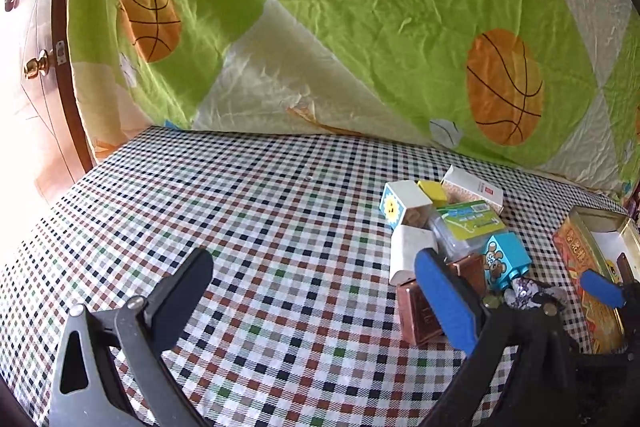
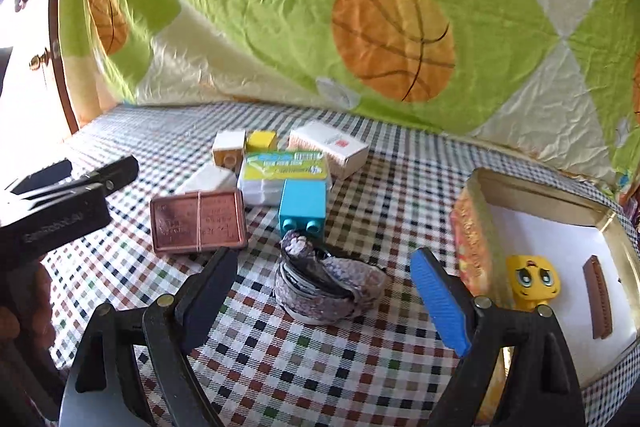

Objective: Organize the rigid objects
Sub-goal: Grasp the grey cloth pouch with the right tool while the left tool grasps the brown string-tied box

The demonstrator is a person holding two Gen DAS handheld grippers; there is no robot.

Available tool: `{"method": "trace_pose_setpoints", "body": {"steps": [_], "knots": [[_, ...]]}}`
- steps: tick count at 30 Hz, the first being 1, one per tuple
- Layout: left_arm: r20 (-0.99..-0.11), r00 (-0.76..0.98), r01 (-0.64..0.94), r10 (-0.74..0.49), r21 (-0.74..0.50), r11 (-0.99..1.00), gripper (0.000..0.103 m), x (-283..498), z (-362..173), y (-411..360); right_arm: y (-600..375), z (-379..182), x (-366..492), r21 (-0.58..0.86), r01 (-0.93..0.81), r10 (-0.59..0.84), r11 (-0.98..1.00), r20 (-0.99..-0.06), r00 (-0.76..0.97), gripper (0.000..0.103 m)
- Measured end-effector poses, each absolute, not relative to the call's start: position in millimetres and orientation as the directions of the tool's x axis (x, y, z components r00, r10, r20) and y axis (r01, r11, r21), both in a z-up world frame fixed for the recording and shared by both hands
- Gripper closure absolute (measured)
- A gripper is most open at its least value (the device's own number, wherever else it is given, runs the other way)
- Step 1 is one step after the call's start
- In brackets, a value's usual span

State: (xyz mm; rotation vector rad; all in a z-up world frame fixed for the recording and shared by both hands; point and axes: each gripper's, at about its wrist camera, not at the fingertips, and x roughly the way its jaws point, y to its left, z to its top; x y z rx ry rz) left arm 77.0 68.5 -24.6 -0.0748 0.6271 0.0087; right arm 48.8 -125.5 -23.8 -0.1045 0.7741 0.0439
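Observation:
A pile of small items lies on the checked tablecloth: a copper tin (image 2: 198,219) (image 1: 420,311), a blue toy brick (image 2: 303,205) (image 1: 505,259), a green-labelled clear box (image 2: 285,173) (image 1: 470,223), white and yellow blocks (image 2: 230,147), a white carton (image 2: 332,147) and a grey knitted bundle (image 2: 326,281). An open gold tin box (image 2: 476,239) (image 1: 576,247) at the right holds a yellow face toy (image 2: 534,279) and a brown bar (image 2: 598,297). My right gripper (image 2: 328,291) is open around the bundle. My left gripper (image 1: 316,291) is open and empty, left of the pile.
A green and cream quilt with basketballs (image 1: 360,27) hangs behind the table. A wooden door with a brass knob (image 1: 36,65) stands at the far left. The left gripper also shows in the right wrist view (image 2: 60,195).

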Motion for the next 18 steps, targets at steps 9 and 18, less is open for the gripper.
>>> {"method": "trace_pose_setpoints", "body": {"steps": [9,18], "knots": [[-0.625,0.777,0.014,-0.075,-0.101,0.995,0.001,80.8,-30.5,65.1,-128.6,-45.6,73.9,-0.029,-0.122,0.049,0.992,-0.805,0.592,0.024],[-0.638,0.751,0.124,-0.169,-0.115,0.986,0.001,79.7,-32.7,47.0,-144.7,-21.7,30.3,0.05,-0.11,0.112,0.993,-0.721,0.684,0.032]]}}
